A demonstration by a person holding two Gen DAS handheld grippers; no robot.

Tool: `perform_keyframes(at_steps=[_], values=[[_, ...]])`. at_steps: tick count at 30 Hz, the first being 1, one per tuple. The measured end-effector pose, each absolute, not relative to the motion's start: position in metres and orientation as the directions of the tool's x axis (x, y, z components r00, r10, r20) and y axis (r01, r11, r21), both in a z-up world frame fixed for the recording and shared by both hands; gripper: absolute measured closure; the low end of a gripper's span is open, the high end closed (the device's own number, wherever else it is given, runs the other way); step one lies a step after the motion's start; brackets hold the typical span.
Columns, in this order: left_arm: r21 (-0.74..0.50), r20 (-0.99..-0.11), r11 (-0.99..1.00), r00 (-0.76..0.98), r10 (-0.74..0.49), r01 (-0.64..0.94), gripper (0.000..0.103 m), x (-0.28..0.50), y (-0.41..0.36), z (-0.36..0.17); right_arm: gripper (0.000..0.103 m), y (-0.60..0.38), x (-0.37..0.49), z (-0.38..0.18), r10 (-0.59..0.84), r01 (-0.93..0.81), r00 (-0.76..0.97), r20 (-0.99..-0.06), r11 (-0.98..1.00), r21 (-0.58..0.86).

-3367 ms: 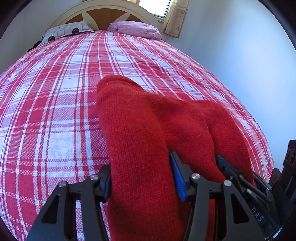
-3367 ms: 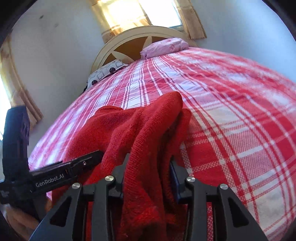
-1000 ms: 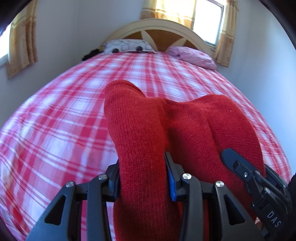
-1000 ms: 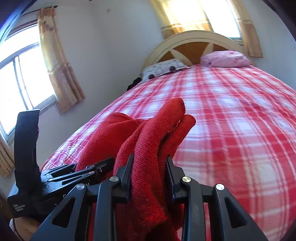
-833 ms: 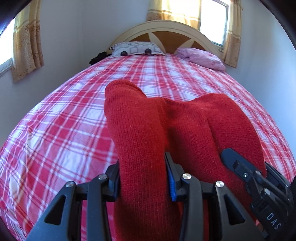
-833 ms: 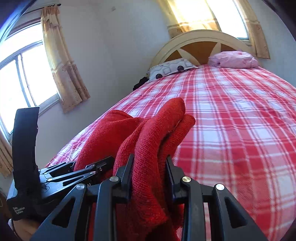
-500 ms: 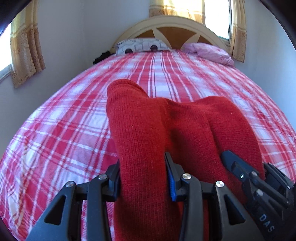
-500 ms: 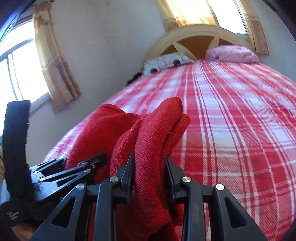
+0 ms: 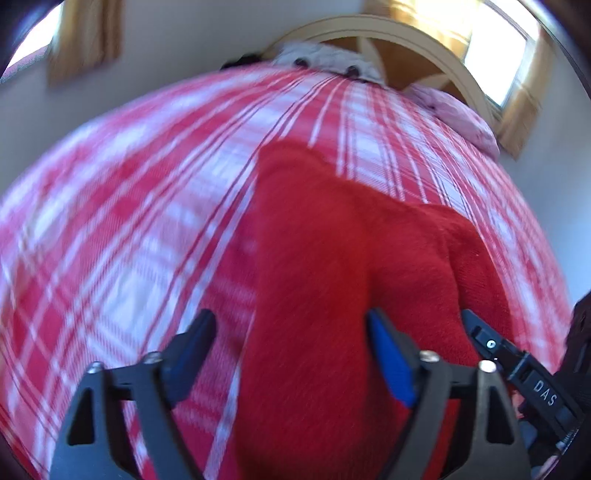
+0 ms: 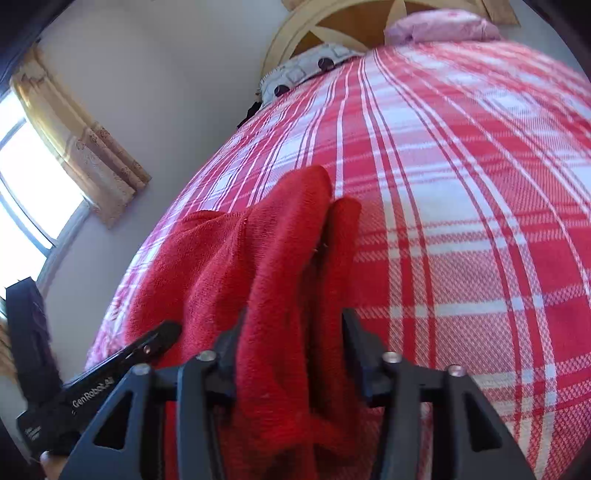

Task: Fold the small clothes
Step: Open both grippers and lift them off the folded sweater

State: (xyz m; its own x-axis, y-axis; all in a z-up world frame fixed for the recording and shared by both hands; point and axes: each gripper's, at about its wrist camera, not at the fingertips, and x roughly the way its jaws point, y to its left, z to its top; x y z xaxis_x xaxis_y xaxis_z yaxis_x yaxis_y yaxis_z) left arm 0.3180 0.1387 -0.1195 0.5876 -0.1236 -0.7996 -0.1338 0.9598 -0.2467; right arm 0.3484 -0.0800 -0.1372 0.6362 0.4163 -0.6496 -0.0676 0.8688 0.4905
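Note:
A red knitted garment lies bunched on the red and white checked bedspread. My left gripper is open, its jaws spread wide with the garment lying between them and a gap at the left finger. My right gripper is shut on a thick fold of the same garment. The right gripper's finger shows at the right of the left wrist view. The left gripper shows at the lower left of the right wrist view.
The checked bedspread stretches ahead to a cream and wood headboard. A spotted pillow and a pink pillow lie by it. Curtained windows stand at the left and behind the bed.
My left gripper has opened and let go of the red garment. Both views have tipped down toward the bed, and the left view is blurred by motion. The right gripper still holds its fold.

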Motion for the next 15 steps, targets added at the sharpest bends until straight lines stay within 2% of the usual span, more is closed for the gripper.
perform_keyframes(at_steps=[1, 3, 6, 9, 12, 15], values=[[-0.303, -0.803, 0.940, 0.572, -0.164, -0.155, 0.013, 0.310, 0.147, -0.120, 0.051, -0.086, 0.343, -0.137, 0.439, -0.065, 0.631, -0.639, 0.851, 0.521], [-0.327, -0.798, 0.929, 0.576, -0.175, -0.171, 0.013, 0.296, 0.151, -0.116, 0.051, -0.095, 0.324, -0.133, 0.466, -0.061, 0.647, -0.603, 0.820, 0.569], [-0.252, -0.787, 0.957, 0.606, -0.117, -0.142, 0.012, 0.273, 0.142, -0.107, 0.051, -0.097, 0.287, -0.124, 0.467, -0.097, 0.685, -0.559, 0.819, 0.565], [-0.249, -0.787, 0.959, 0.605, -0.121, -0.133, 0.012, 0.263, 0.137, -0.111, 0.051, -0.085, 0.272, -0.130, 0.438, -0.108, 0.652, -0.619, 0.861, 0.496], [-0.294, -0.794, 0.944, 0.588, -0.156, -0.146, 0.012, 0.260, 0.137, -0.118, 0.051, -0.078, 0.261, -0.142, 0.455, -0.124, 0.632, -0.627, 0.858, 0.498], [-0.277, -0.800, 0.950, 0.582, -0.147, -0.142, 0.012, 0.261, 0.131, -0.119, 0.051, -0.071, 0.263, -0.141, 0.456, -0.143, 0.614, -0.644, 0.867, 0.477]])
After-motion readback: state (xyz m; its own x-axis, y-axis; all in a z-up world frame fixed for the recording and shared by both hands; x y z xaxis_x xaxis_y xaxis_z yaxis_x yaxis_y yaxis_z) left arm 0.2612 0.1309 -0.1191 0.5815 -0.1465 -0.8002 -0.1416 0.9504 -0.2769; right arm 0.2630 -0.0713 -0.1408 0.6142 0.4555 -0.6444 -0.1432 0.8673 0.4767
